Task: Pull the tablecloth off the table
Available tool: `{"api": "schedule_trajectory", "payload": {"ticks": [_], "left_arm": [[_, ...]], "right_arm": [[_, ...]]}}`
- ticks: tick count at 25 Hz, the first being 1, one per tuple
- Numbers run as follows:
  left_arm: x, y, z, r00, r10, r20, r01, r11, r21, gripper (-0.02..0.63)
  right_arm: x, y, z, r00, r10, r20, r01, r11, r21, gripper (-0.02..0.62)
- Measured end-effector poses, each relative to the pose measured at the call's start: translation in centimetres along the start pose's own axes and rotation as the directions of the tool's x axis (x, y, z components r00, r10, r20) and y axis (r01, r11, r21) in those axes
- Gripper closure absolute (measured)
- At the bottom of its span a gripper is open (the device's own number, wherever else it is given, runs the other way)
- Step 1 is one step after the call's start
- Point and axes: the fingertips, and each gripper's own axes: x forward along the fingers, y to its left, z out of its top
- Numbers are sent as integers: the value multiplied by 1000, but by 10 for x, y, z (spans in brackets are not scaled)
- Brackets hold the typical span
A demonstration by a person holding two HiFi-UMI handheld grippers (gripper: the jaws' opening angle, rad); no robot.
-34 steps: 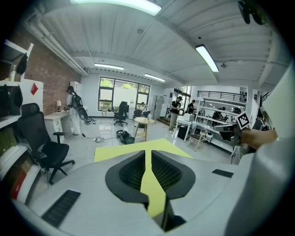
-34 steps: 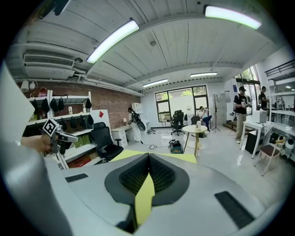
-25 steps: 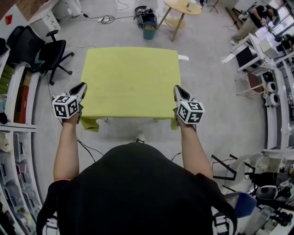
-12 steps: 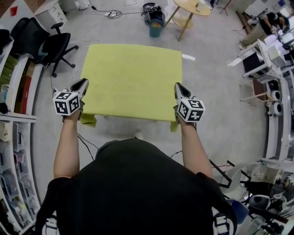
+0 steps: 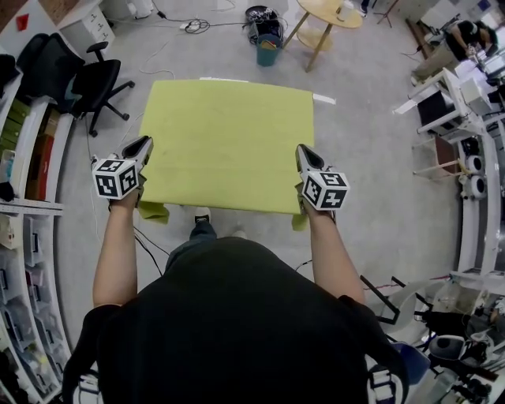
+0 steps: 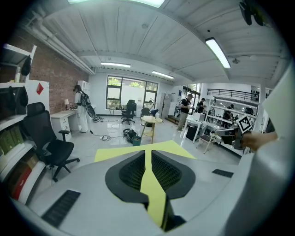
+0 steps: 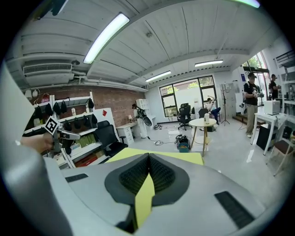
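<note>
yellow-green tablecloth [image 5: 229, 142], flat, near corners drooping

Grey floor [image 5: 387, 181], office chair [image 5: 93, 83], brick wall [image 6: 44, 76]

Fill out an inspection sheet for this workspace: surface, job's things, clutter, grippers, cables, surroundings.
Surface: table almost wholly covered; a thin white strip, likely its top, shows at the far edge.
Job's things: yellow-green tablecloth, spread flat, near corners hanging down.
Clutter: nothing seen on the cloth.
Grippers: left gripper and right gripper, fingers shut on the tablecloth's near edge, one at each side.
Cables: loose cables on the floor beyond the table; a second cable by the left arm.
Surroundings: office chair, round wooden table, teal bin, shelves.
</note>
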Motion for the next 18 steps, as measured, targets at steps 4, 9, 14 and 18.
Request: {"api": "schedule_trajectory", "payload": {"ticks": [4, 9, 14, 18], "left_arm": [[14, 13, 15, 1000, -22, 11, 22, 1000, 5, 548], [36, 38, 32, 998, -60, 15, 60, 998, 8, 548], [48, 91, 49, 997, -78, 14, 78, 997, 12, 548], [60, 134, 63, 996, -91, 18, 91, 996, 17, 547]], "right_arm": [[9, -3, 7, 1000, -21, -7, 21, 1000, 4, 577], [27, 3, 24, 999, -45, -5, 45, 999, 0, 577], [66, 33, 48, 999, -55, 4, 55, 998, -10, 577], [103, 60, 61, 999, -55, 2, 55, 998, -28, 577]]}}
